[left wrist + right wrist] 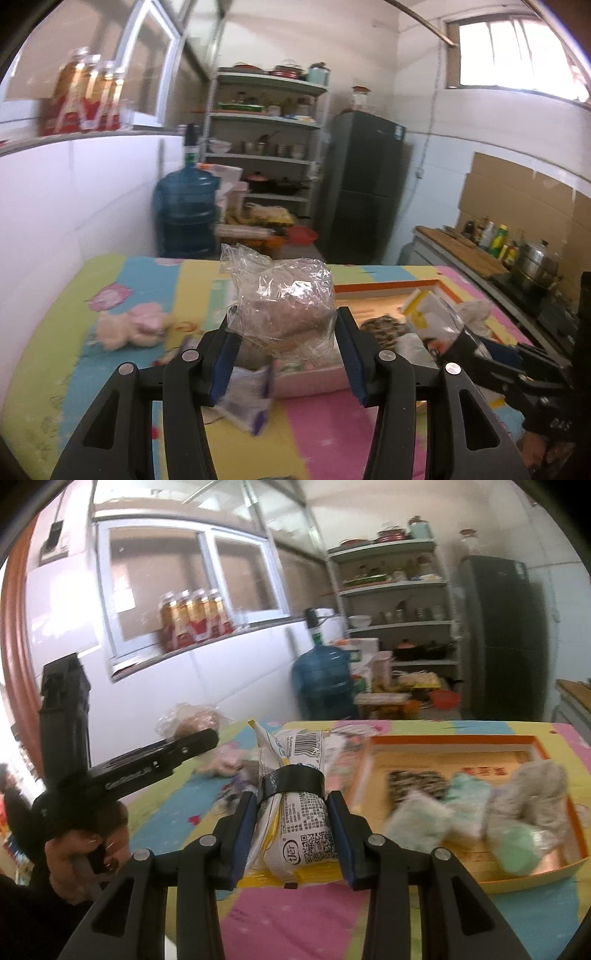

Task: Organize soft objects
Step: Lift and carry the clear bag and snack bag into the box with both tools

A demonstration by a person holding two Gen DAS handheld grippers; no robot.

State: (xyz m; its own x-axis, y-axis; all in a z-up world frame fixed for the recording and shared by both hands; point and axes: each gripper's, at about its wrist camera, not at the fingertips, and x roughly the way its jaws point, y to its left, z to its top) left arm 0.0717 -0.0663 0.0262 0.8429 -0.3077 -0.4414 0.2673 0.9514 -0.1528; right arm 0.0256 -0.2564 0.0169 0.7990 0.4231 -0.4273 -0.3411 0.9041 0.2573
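Observation:
My left gripper [286, 325] is shut on a crinkled clear plastic bag [284, 299] with a pinkish-brown soft lump inside, lifted above the colourful mat [110, 280]. My right gripper [291, 797] is shut on a white and yellow packet [299, 834] wrapped with a black band. In the right wrist view, the left gripper [192, 734] carries its bag [188, 720] at the left, a hand below it. An orange-rimmed tray [443, 740] holds a leopard-print cloth [417, 782], a grey fluffy item [528, 801] and a mint-green one [517, 853]. A pink plush toy [129, 325] lies on the mat.
A purple and white packet [247, 402] and a pink box [314, 380] lie under the left gripper. Beyond the table stand a blue water jug [184, 214], a shelf rack [266, 147] and a dark fridge [362, 184]. A counter [480, 254] with bottles and a pot runs along the right.

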